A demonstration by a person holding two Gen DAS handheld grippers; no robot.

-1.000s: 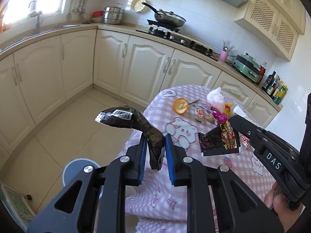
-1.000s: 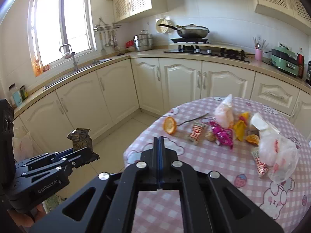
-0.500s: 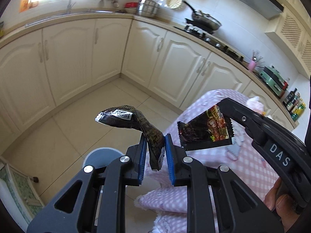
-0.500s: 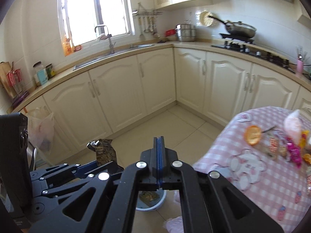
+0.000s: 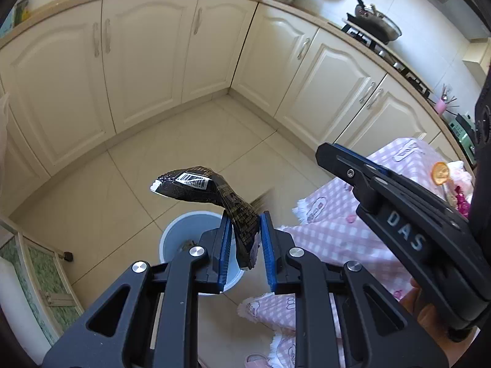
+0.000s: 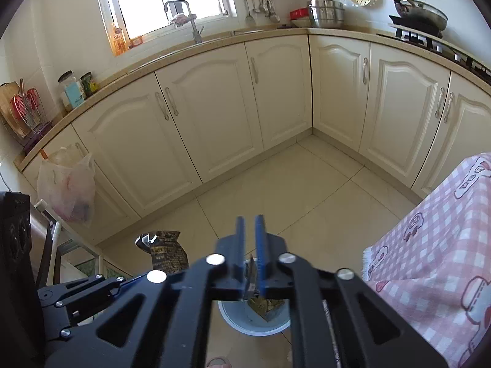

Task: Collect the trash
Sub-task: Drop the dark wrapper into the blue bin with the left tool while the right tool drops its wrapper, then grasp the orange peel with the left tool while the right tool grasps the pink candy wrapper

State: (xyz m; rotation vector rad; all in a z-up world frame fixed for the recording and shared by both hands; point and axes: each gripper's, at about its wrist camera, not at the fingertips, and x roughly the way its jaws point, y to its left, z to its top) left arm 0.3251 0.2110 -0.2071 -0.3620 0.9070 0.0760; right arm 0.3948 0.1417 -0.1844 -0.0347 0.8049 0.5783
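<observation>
My left gripper (image 5: 244, 239) is shut on a black snack wrapper (image 5: 214, 193) with a barcode, held above a pale blue trash bin (image 5: 184, 239) on the floor. The wrapper also shows in the right wrist view (image 6: 167, 253). My right gripper (image 6: 250, 230) has its jaws slightly apart, directly over the bin (image 6: 254, 319). A dark wrapper (image 6: 260, 302) lies in the bin below its fingertips. The right gripper also shows in the left wrist view (image 5: 331, 156), empty.
A table with a pink checked cloth (image 5: 353, 214) stands to the right, with an orange peel (image 5: 440, 173) and other trash on it. Cream cabinets (image 6: 214, 107) ring the tiled floor. A plastic bag (image 6: 67, 193) hangs at the left.
Both grippers swung left from the table to above the bin. The right gripper opened and the dark wrapper it held dropped into the bin. The left gripper still holds its wrapper.
</observation>
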